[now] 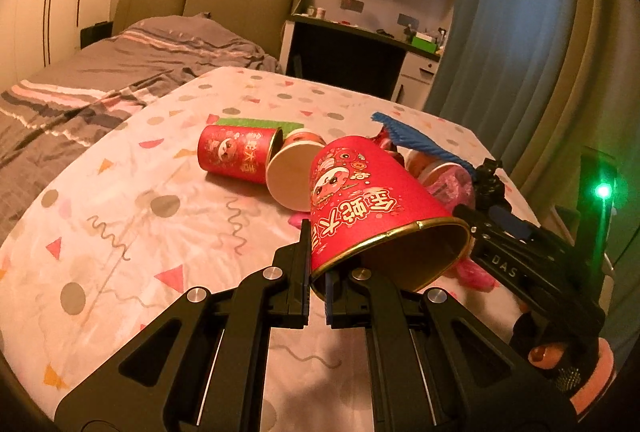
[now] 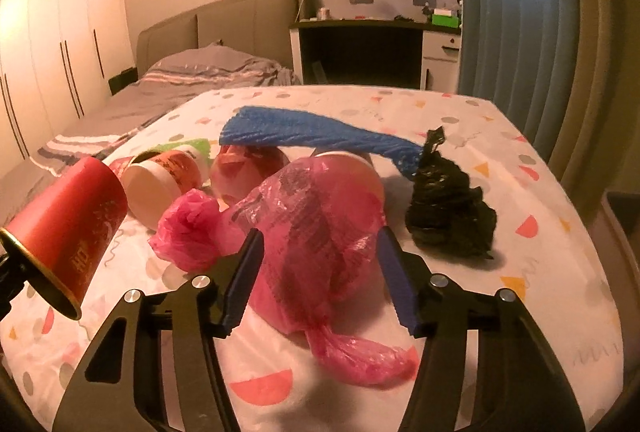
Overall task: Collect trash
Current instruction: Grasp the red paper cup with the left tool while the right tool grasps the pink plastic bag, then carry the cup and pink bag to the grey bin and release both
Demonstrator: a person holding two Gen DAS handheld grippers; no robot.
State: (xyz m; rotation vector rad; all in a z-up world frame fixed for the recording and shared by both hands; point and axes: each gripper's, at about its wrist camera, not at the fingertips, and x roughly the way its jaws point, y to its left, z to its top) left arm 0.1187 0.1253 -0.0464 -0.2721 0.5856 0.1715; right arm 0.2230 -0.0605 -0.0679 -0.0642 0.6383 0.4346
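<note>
Left tongs (image 1: 318, 278) are clamped on the gold rim of a red paper cup (image 1: 372, 208), one pad outside the wall and one inside, so the cup hangs tipped with its mouth toward the camera and its base up over the table (image 1: 120, 192). Right tongs (image 2: 320, 280) stand apart, no earlier shot to compare, with a crumpled pink plastic bag (image 2: 316, 232) sitting right between the blue pads; I can't tell if the pads actually touch it, looks like a small gap on both sides. The bag drapes over a pale cup or tub lying behind it, and its knotted tail trails toward the camera. Just left of it is a second pink wad (image 2: 188, 228). Further back lies a jumble: another red cup on its side (image 1: 236, 154), a cream-bottomed cup (image 1: 290, 178) against it, a green strip (image 1: 256, 124) behind, and a blue ribbed sheet (image 2: 320, 136) stretched across the back of the pile. A scrunched black bag (image 2: 448, 212) sits alone to the right, clear of the tongs. The table has a confetti-pattern cloth; bed (image 2: 192, 84) and desk (image 2: 360, 44) behind.
</note>
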